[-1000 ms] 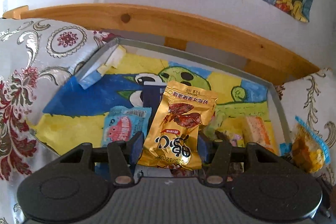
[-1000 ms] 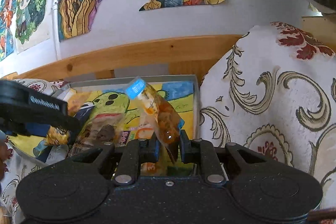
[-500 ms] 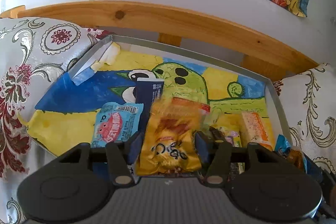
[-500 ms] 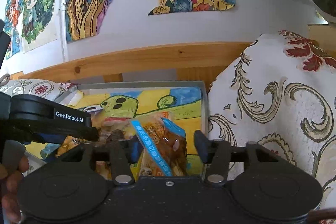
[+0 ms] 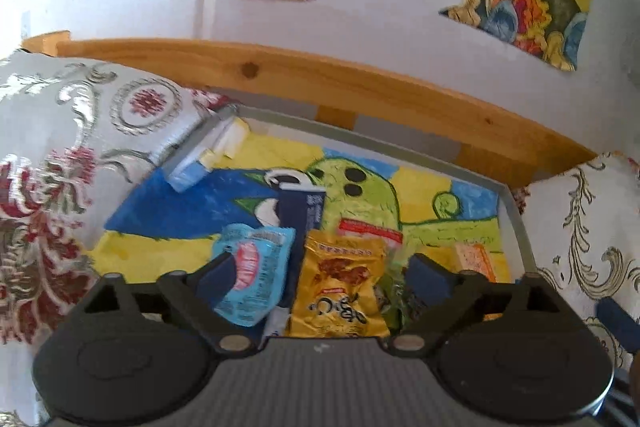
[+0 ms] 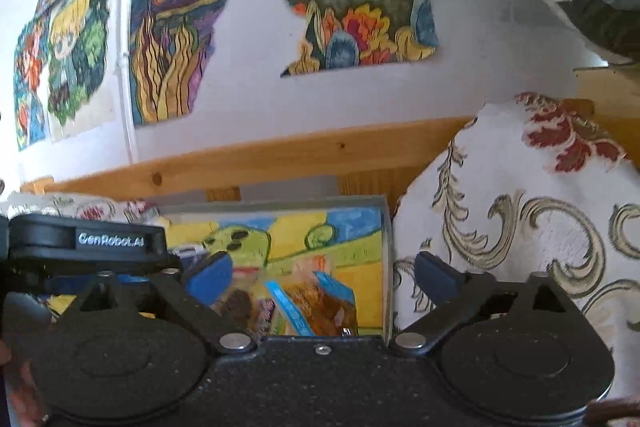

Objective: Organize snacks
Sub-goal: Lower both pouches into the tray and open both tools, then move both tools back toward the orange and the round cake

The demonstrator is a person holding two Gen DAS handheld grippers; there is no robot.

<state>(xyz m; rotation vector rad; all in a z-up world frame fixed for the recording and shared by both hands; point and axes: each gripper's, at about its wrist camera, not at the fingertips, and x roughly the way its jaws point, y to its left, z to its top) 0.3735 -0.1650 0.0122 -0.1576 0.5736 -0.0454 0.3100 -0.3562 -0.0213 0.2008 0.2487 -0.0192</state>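
Inside the grey tray (image 5: 516, 223), lined with a painted sheet, the far half toward the wooden rail (image 5: 320, 83) lies bare; patterned cushions crowd both tray sides. My left tongs (image 5: 324, 273) stand spread wide, grasping nothing, above the tray's near edge. My right tongs (image 6: 320, 277) are likewise released. Snacks, all in the near half: one gold packet (image 5: 340, 291), crinkled, red picture, dark lettering; one light blue packet (image 5: 256, 271) just left of it; one dark blue packet (image 5: 300, 211) behind; one orange bar (image 5: 474, 259) toward the right wall; one clear bag with blue strip (image 6: 316, 307). Others too blurred to count.
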